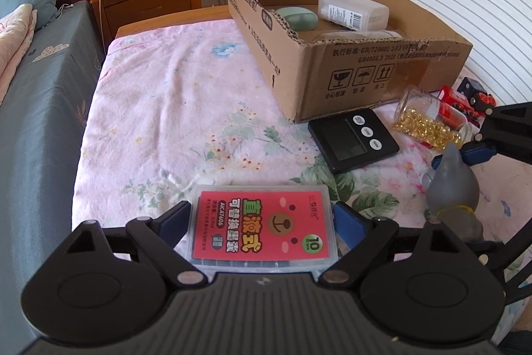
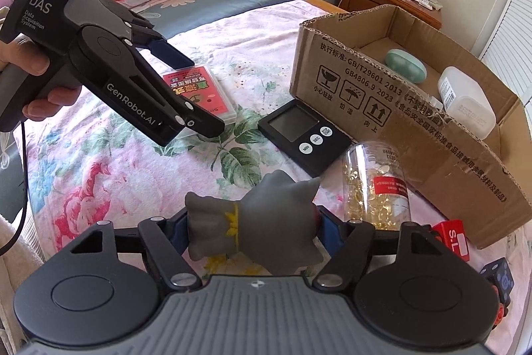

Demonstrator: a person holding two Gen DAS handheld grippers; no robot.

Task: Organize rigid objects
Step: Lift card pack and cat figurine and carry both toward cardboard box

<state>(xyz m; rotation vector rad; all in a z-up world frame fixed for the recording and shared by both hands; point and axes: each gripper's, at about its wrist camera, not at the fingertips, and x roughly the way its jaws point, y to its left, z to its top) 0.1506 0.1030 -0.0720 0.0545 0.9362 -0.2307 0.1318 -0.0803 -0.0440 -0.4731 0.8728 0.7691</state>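
At the bottom of the left wrist view, the left gripper point(image 1: 262, 222) straddles a clear plastic case with a red label point(image 1: 262, 227), its blue pads at the case's two long sides; whether they press on it or only stand beside it cannot be told, so a grip cannot be confirmed. The case lies flat on the flowered bed cover point(image 1: 159, 108), its long axis running away from the camera, straight along the gripper's line.

In the right wrist view, the right gripper point(image 2: 249, 228), jaws about half open, has closed on a grey toy figure point(image 2: 266, 222) lying crosswise between its blue pads, with its pointed ears towards the top of the frame. Both grippers point steeply down at the bed; a hand point(image 2: 31, 82) at the left edge of that view holds the left tool's handle.

The cardboard box point(image 1: 349, 69), the likely destination, sits in the upper right of the left view, beyond and right of the case, already holding a green oval case point(image 1: 297, 19) and a white bottle point(image 1: 352, 10). The right hand, with the toy, looks the nearer to it. Between grippers and box lie a black timer point(image 1: 354, 140) and a toppled clear jar of yellow capsules point(image 1: 429, 122), which any carry towards the box would have to clear.
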